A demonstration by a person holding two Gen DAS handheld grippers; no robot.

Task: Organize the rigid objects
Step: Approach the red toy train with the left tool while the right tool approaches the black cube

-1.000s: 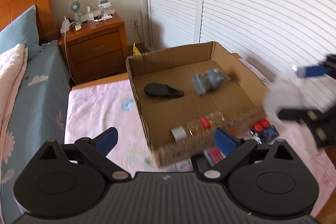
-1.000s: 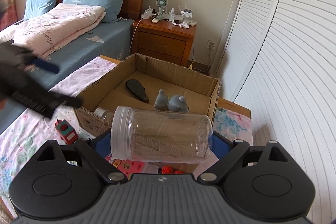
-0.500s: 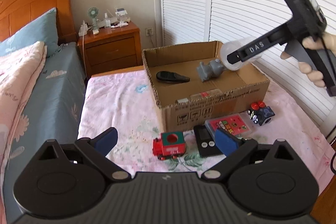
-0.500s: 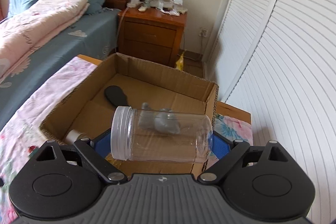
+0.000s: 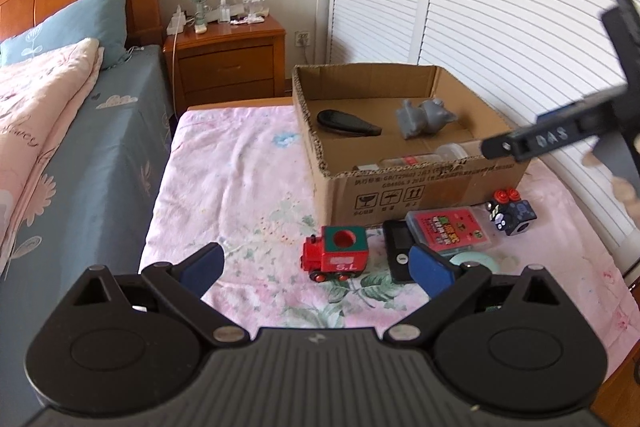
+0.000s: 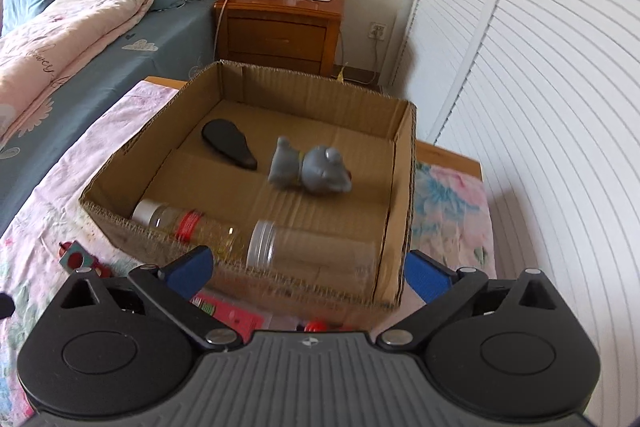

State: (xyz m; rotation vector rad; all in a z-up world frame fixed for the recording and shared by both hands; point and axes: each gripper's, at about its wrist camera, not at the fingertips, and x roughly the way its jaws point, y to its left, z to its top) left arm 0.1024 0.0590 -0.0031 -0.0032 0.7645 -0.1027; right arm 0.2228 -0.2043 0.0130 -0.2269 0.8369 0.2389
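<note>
A cardboard box [image 6: 152,143] stands on the flowered cloth. A clear plastic jar [image 6: 312,251] lies on its side inside, against the front wall, blurred. My right gripper [image 6: 308,267] hovers just above it with its jaws opening, and the pads stand clear of the jar. Also in the box are a grey figurine [image 6: 308,167], a black oval case [image 6: 228,143] and a red-labelled bottle [image 6: 188,223]. My left gripper [image 5: 316,265] is open and holds nothing, in front of a red toy train [image 5: 336,255]. The box [image 5: 420,183] and a right finger [image 5: 532,143] show there too.
In front of the box lie a black device [image 5: 396,247], a red card pack [image 5: 448,227], a black cube toy [image 5: 510,213] and a pale tape roll [image 5: 472,261]. A bed [image 5: 100,155] runs along the left, a nightstand [image 5: 228,59] behind, louvred doors [image 5: 500,7] to the right.
The right gripper has sunk toward the box and opened; the jar has left its pads and lies in the box. The left gripper has drawn back from the box, bringing the train into view.
</note>
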